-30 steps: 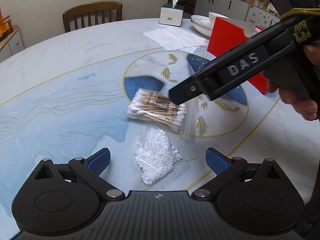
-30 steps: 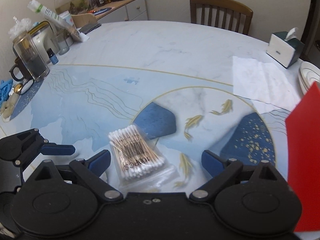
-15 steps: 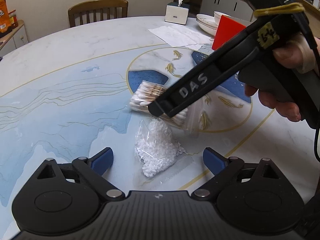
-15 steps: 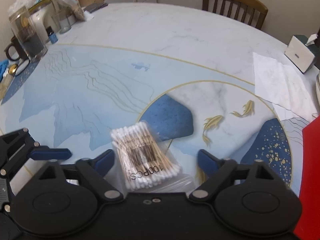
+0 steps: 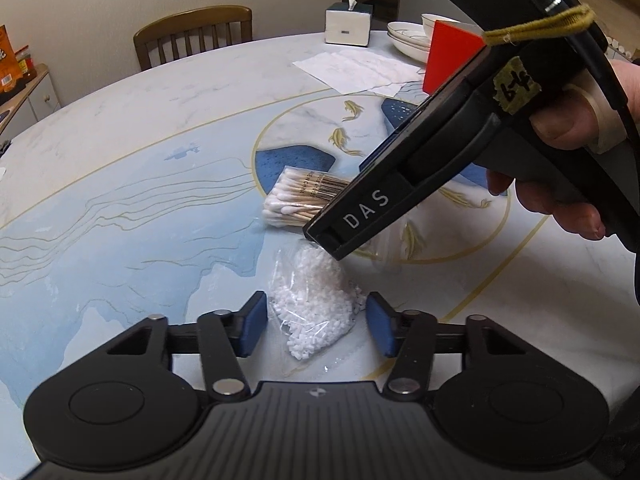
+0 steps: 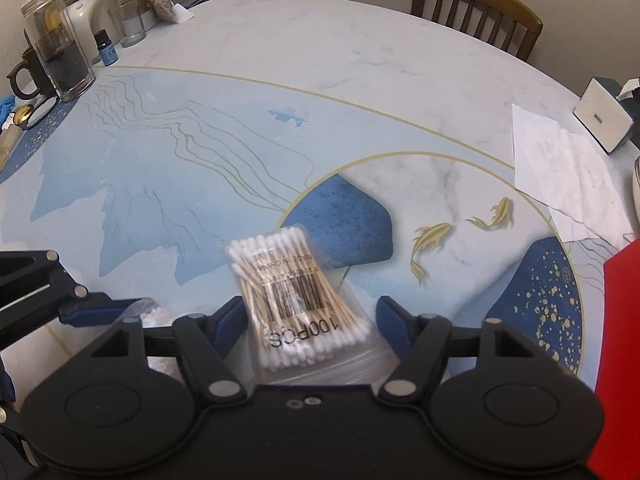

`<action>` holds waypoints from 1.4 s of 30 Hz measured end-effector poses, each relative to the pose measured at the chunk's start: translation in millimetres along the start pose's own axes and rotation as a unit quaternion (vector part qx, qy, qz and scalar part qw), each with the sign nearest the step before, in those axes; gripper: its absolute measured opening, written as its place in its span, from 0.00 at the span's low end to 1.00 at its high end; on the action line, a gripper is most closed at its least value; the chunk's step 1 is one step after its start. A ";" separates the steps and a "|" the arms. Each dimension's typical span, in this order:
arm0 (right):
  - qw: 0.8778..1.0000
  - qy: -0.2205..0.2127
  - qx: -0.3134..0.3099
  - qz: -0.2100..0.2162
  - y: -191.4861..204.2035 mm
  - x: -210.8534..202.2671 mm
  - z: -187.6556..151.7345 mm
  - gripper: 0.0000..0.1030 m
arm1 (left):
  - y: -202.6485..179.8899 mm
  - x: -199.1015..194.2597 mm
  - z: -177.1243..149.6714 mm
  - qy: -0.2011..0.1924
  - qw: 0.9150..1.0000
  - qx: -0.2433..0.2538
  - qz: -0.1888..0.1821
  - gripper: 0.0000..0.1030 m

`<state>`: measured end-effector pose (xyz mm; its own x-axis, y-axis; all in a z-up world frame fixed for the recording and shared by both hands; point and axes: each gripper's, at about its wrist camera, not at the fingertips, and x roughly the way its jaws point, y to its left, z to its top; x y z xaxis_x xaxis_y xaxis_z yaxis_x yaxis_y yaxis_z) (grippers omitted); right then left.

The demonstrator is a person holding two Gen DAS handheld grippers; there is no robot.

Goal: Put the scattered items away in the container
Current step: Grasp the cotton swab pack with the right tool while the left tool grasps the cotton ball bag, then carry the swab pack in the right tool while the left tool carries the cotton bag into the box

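Observation:
A clear bag of small white beads (image 5: pixel 316 300) lies on the table between the blue pads of my left gripper (image 5: pixel 316 322), whose jaws have narrowed around it with a small gap on each side. A clear bag of cotton swabs (image 6: pixel 296 300) lies between the pads of my right gripper (image 6: pixel 308 324), which is open and low over it. The swab bag also shows in the left wrist view (image 5: pixel 300 196), partly hidden by the right gripper's body. The red container (image 5: pixel 452 56) stands at the back right, and it shows at the right edge of the right wrist view (image 6: pixel 620 340).
A tissue box (image 5: pixel 348 24), stacked white bowls (image 5: pixel 412 40) and paper sheets (image 5: pixel 360 70) lie at the far right. A glass jar (image 6: pixel 60 56), mug and small bottles stand at the far left. A wooden chair (image 5: pixel 192 36) stands behind the round table (image 5: pixel 120 200).
My left gripper moved forward over the bead bag and its jaws narrowed around it. My right gripper lowered and moved forward over the swab bag.

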<state>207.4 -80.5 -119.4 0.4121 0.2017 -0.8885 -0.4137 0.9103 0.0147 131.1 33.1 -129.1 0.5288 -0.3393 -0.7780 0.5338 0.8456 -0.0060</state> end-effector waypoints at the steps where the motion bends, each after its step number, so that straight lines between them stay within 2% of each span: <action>1: 1.000 0.000 0.001 -0.001 -0.2 -0.3 -0.2 0.63 | -0.7 0.2 0.4 0.001 1.000 0.001 0.001 0.46; 9: 1.000 -0.006 0.016 -0.010 -9.1 -6.5 -5.7 0.51 | -0.8 -0.2 4.2 0.007 1.000 -0.005 0.004 0.38; 11: 1.000 -0.008 0.023 -0.010 -13.0 -9.6 -7.5 0.42 | -1.5 -0.3 4.6 0.009 1.000 -0.007 0.004 0.37; 16: 0.999 -0.012 0.041 -0.015 -23.3 -17.0 -14.4 0.38 | -0.8 -1.4 5.3 0.012 1.000 -0.017 0.003 0.31; 28: 0.997 -0.028 0.064 -0.013 -37.1 -47.0 -32.3 0.38 | -3.4 -7.7 13.4 0.010 0.999 -0.044 0.006 0.26; 42: 0.994 -0.061 0.090 0.007 -62.6 -96.6 -53.1 0.38 | -25.1 -24.2 48.5 -0.017 0.998 -0.057 -0.005 0.26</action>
<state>150.4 -176.2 -58.8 0.5074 0.2474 -0.8254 -0.2720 0.9549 0.1191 136.9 0.1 -79.7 0.5462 -0.3599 -0.7564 0.4619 0.8827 -0.0865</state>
